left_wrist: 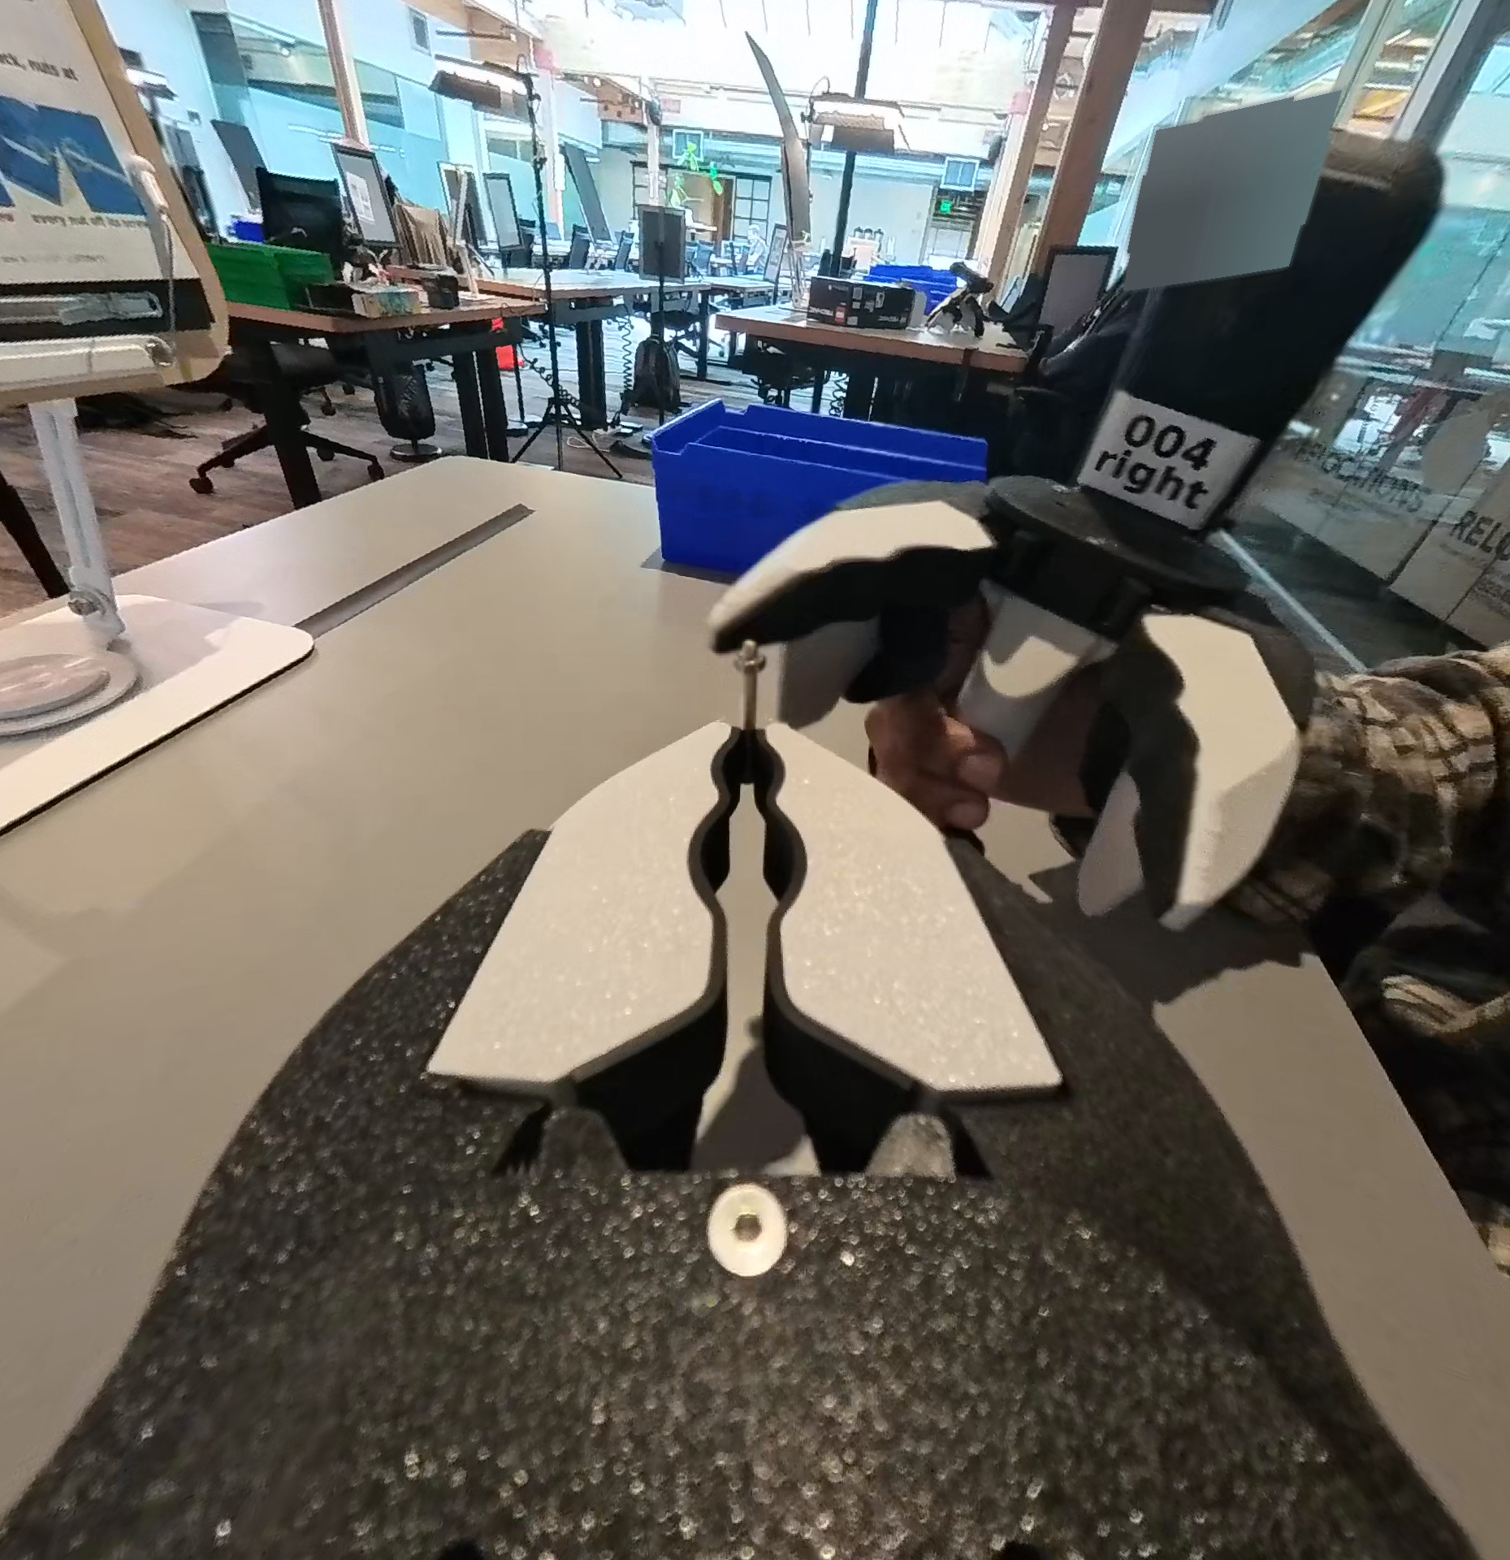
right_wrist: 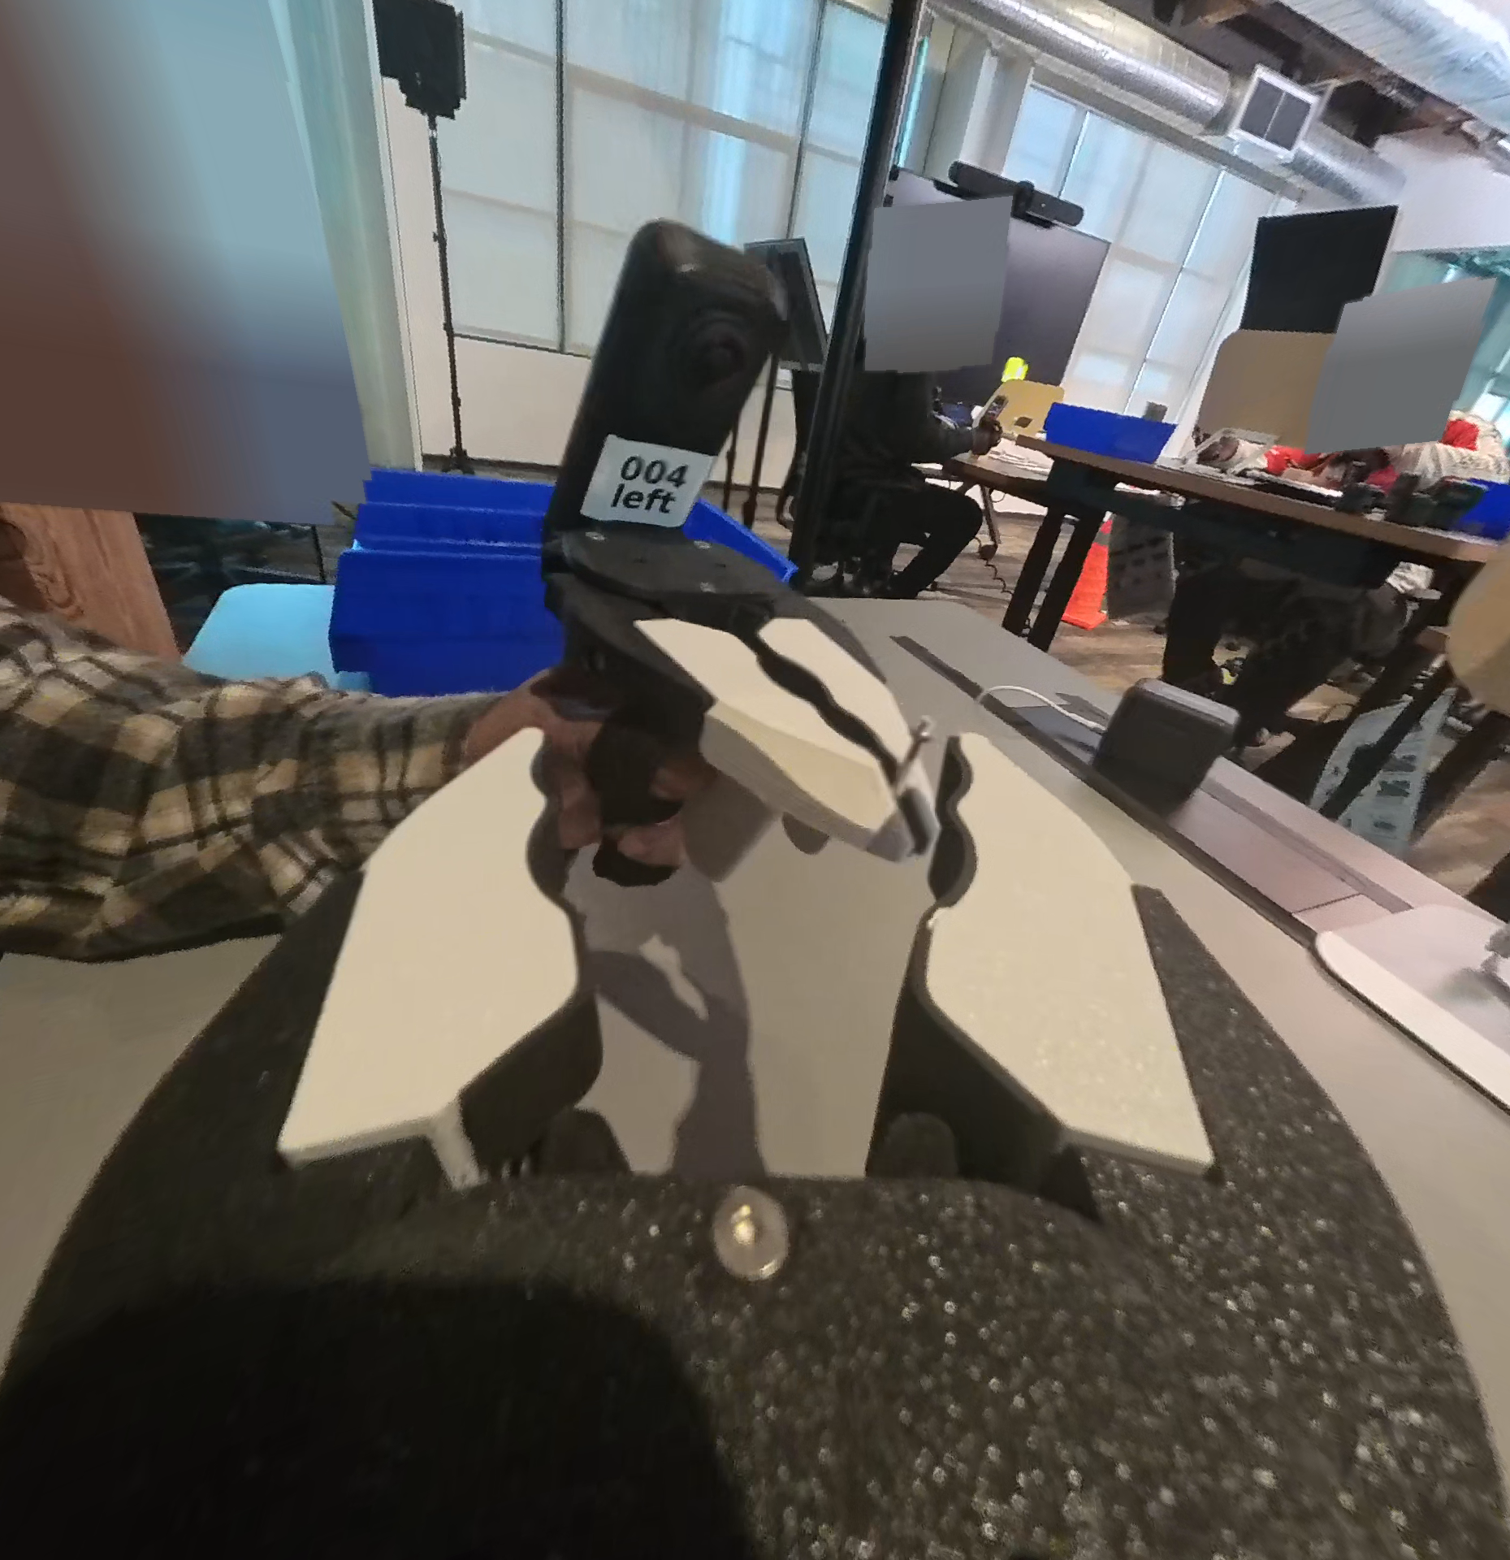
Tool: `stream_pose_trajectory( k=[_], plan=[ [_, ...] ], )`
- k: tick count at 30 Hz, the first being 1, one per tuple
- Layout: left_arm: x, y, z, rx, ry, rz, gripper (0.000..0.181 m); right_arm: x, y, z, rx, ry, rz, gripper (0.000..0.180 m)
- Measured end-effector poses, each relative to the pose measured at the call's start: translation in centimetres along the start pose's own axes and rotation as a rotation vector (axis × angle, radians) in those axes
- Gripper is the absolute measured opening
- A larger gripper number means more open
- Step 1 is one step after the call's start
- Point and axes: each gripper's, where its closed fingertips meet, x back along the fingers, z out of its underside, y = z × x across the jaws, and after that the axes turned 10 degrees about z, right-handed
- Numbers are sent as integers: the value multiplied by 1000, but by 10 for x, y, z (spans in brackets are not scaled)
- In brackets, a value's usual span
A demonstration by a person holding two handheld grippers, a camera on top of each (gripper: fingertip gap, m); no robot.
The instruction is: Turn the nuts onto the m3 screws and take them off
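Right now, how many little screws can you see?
1. The screw sticks up from the shut tips of the left gripper, above the grey table. The right gripper is open beside it. Others may be hidden.

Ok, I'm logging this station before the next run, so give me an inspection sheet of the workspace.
Surface: grey table, mostly bare.
Job's things: one screw, upright, with what looks like a nut near its top; no loose nuts seen.
Clutter: blue bin at the far edge; white stand base; dark box.
Grippers: left claw shut on the screw; right claw open, one finger above the screw.
Cables: white cable near the dark box.
Surroundings: open office, desks, seated people.
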Motion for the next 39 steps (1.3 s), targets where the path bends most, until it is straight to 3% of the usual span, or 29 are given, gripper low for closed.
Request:
stream_pose_trajectory(
  k=[7,11,18,21,39],
  plan=[
    [0,1,2,-1,11,-8,1,-7,6,3,-3,10,-23,92],
    [0,0,0,-2,1,0,1,0,0,-2,-13,-11,-7,84],
    [0,0,2,1,8,-4,1,-9,7,3,-1,14,-27,93],
    [0,1,1,3,2,-2,1,-1,2,0,-16,-1,-14,85],
    [1,2,3,12,3,-6,1,-7,5,3,-31,12,-30,91]
  ],
)
